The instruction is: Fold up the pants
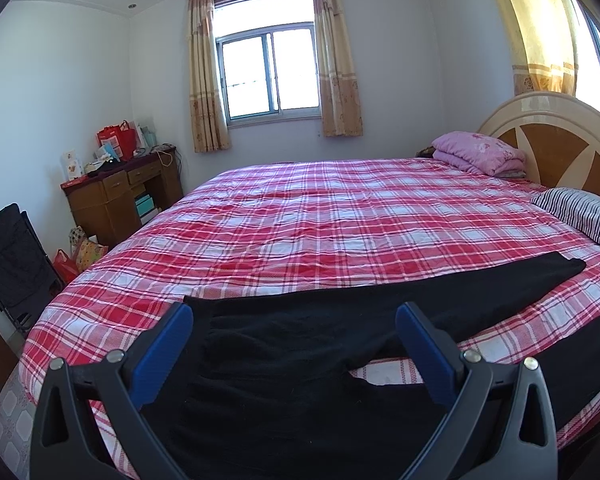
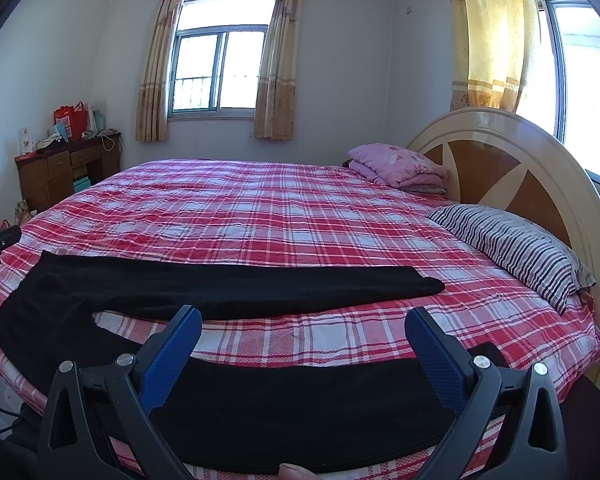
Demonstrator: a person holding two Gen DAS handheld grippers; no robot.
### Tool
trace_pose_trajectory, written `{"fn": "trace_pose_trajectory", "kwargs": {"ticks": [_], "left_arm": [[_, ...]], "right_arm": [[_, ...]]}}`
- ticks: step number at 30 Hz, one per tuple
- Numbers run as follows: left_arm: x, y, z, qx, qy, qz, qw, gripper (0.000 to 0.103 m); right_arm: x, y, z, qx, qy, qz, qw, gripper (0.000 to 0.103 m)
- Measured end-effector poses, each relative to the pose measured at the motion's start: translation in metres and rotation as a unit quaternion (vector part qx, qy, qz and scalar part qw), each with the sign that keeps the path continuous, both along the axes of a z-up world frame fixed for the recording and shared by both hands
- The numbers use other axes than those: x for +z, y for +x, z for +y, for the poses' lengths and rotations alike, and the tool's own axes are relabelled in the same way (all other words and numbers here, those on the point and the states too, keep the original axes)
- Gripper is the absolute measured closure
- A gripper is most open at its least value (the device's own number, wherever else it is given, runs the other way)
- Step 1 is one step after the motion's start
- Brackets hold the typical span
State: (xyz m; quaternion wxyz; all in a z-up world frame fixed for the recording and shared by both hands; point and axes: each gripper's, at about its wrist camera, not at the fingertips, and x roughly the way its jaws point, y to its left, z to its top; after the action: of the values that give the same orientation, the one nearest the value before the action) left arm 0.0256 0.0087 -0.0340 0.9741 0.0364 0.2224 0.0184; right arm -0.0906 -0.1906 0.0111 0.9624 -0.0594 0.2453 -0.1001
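— Where are the black pants [image 1: 300, 360] seen?

— They are spread flat on the red plaid bedspread [image 1: 320, 216] near the bed's front edge; one leg is stretched toward the striped pillow [image 2: 512, 244], the other laid along the edge.

— And the grippers?

— The left gripper [image 1: 294, 328] is held wide apart above the waist end; the right gripper [image 2: 303, 332] is likewise spread, over the nearer leg; nothing is gripped.
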Motion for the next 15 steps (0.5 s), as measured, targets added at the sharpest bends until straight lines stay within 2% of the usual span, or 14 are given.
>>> {"fn": "trace_pose_trajectory", "kwargs": {"ticks": [4,8,12,13,15], "left_arm": [[-0.022,0.041,0.022,0.021,0.018,0.025,0.9993,0.000],[-0.038,0.091,0.075,0.063,0.015,0.066,0.9957,0.000],[-0.050,0.128,0.117,0.092,0.052,0.083,0.9909,0.000],[-0.055,0.139,0.130,0.092,0.052,0.097,0.9897,0.002],[-0.063,0.153,0.146,0.079,0.041,0.120,0.9888,0.014]], "right_arm": [[-0.012,0.011,-0.012,0.002,0.000,0.018,1.000,0.001],[-0.027,0.026,-0.036,-0.010,0.004,0.034,0.999,0.001],[-0.037,0.045,-0.071,-0.034,0.027,0.046,0.998,0.001],[-0.039,0.050,-0.080,-0.039,0.036,0.050,0.997,0.001],[-0.042,0.064,-0.099,-0.052,0.055,0.063,0.995,0.001]]}}
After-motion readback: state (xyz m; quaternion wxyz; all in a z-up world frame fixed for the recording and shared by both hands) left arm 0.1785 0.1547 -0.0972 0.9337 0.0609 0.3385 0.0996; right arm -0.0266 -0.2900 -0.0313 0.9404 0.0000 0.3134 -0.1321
